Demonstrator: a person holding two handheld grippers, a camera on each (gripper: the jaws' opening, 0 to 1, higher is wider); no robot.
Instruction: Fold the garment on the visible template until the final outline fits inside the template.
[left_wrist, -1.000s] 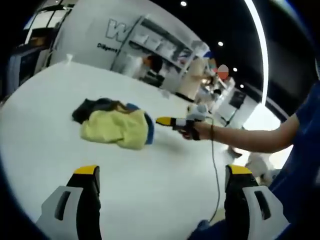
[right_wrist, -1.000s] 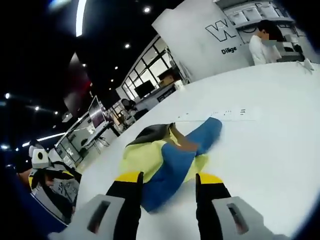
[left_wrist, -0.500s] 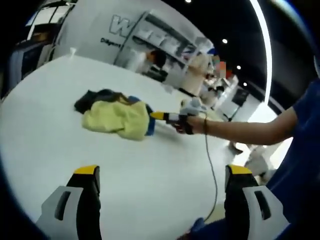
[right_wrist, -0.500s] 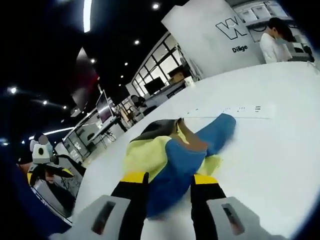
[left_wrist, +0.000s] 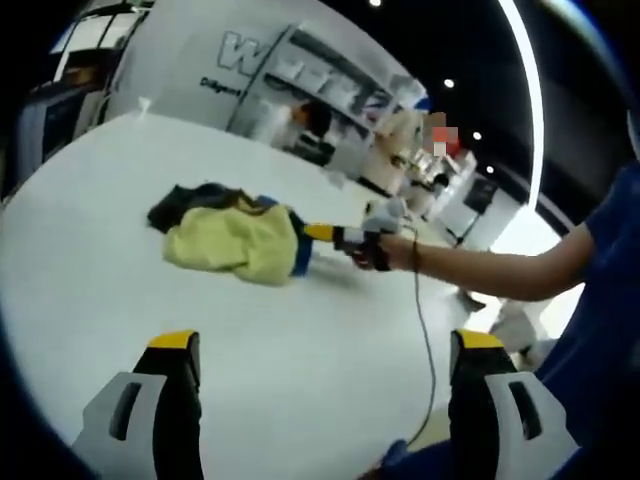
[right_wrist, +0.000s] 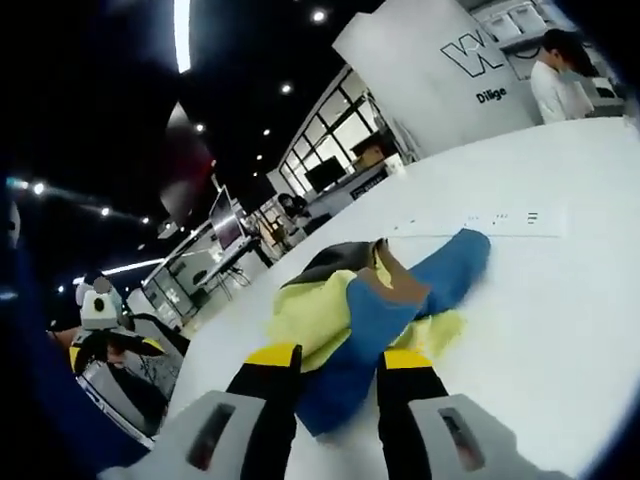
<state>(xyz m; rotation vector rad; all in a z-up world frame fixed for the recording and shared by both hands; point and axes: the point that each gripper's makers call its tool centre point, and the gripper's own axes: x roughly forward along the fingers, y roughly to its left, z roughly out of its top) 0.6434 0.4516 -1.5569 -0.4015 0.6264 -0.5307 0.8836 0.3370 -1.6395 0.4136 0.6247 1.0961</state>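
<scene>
Left gripper view: the left gripper (left_wrist: 325, 400) hangs above the white table (left_wrist: 90, 300) with its jaws wide apart and nothing between them. The garment (left_wrist: 235, 238), a crumpled heap of yellow, blue and dark cloth, lies on the table well ahead of it. To the garment's right, the right gripper (left_wrist: 312, 233) reaches in with a hand (left_wrist: 385, 248) and blue sleeve (left_wrist: 605, 300) behind it, its yellow tips at the blue edge of the cloth. Right gripper view: the right gripper (right_wrist: 335, 362) has its jaws close together on either side of the garment's (right_wrist: 385, 305) blue fold; whether they pinch it cannot be told. A template line (right_wrist: 500, 222) shows faintly on the table (right_wrist: 560, 320) beyond.
</scene>
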